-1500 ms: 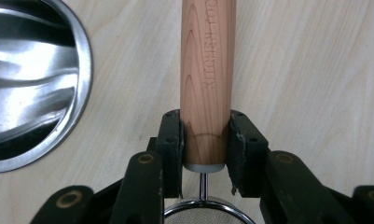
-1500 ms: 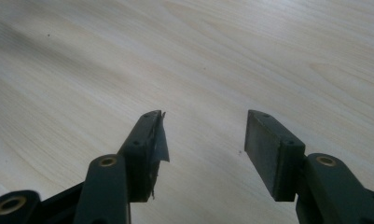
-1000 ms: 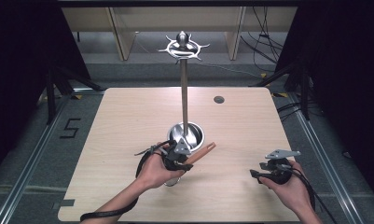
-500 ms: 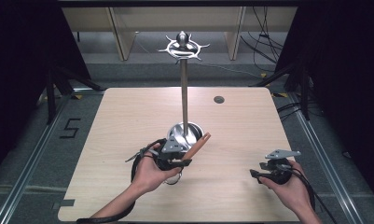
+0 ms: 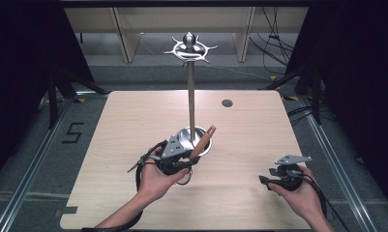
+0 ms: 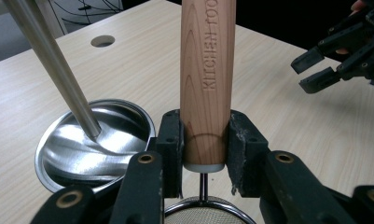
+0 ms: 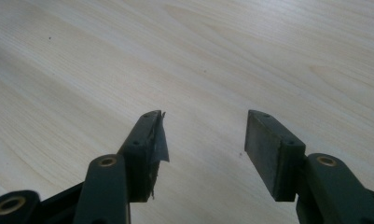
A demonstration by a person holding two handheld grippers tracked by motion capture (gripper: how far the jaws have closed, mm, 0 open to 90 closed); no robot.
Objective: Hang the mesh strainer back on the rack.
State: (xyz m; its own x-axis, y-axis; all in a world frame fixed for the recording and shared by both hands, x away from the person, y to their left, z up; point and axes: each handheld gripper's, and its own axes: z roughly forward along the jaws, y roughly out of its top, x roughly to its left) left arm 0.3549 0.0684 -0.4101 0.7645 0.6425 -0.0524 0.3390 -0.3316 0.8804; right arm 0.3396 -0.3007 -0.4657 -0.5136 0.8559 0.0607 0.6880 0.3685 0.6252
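The left hand-held gripper [image 5: 184, 162] is clenched on a wooden handle [image 6: 208, 79], its two black pads pressing the handle from either side just above its lower end. In the left gripper view the handle stands upright between the jaws and bears the stamped words "KITCHEN TOOL" along its length; below the pads a thin metal stem runs from the handle's pale end cap down to a round wire-mesh strainer [image 6: 204, 212], of which the rim and a little mesh show at the bottom edge. In the high view the handle [image 5: 202, 141] slants up and away from the person, its free end over the near rim of a shiny metal bowl-shaped base [image 5: 194, 140] that sits near the middle of the surface [image 5: 133, 121]. From that base a thin metal pole [image 5: 191, 96] rises to a crown of curved hooks [image 5: 190, 47] at the top. The left gripper view shows the pole [image 6: 54, 70] leaning across the upper left and meeting the base [image 6: 82, 149], which lies just beside the gripper's left jaw. The right hand-held gripper [image 5: 268, 176] is released: in the right gripper view its jaws stand apart over bare wood [image 7: 198, 56] with nothing between them. It is held low at the near right of the surface, well apart from the strainer. A small round hole [image 5: 227, 103] lies in the surface beyond the base.
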